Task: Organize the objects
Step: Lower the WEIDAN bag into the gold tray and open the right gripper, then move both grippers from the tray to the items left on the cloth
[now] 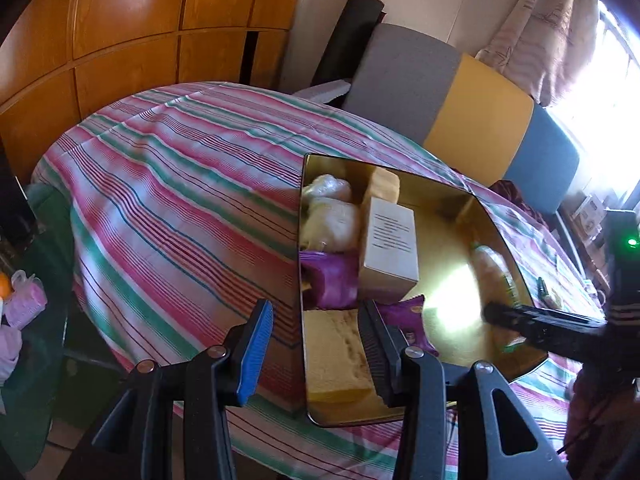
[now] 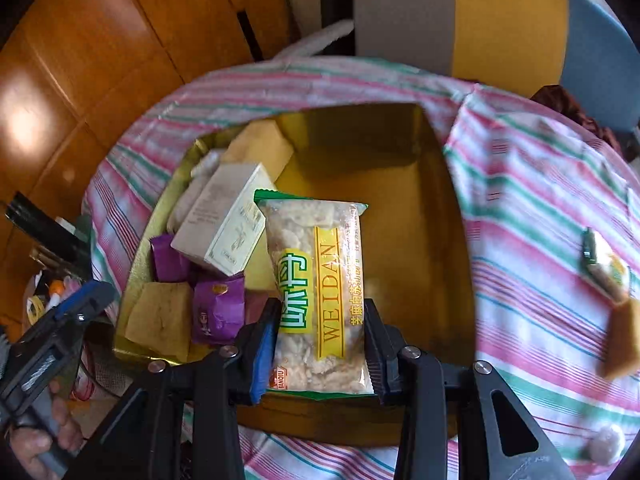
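Observation:
A clear snack packet [image 2: 316, 280] with a green and yellow label hangs over the gold tray [image 2: 420, 220], my right gripper [image 2: 320, 312] shut on its lower half. In the left wrist view that gripper [image 1: 490, 314] reaches in from the right, blurred, above the tray [image 1: 440, 200]. Inside the tray's left part lie a white box [image 2: 224, 224], purple packets [image 2: 218, 312], yellow sponge pieces [image 2: 160, 320] and white wrapped lumps [image 1: 328, 216]. My left gripper [image 1: 318, 356] stands open over the tray's near left wall; its pads touch nothing.
The tray rests on a pink and green striped tablecloth [image 1: 180, 200]. On the cloth to its right lie a small packet [image 2: 604, 272], a yellow sponge piece [image 2: 624, 340] and a white ball [image 2: 604, 444]. Grey, yellow and blue chair backs [image 1: 476, 112] stand behind the table, beside wooden cabinets [image 1: 120, 40].

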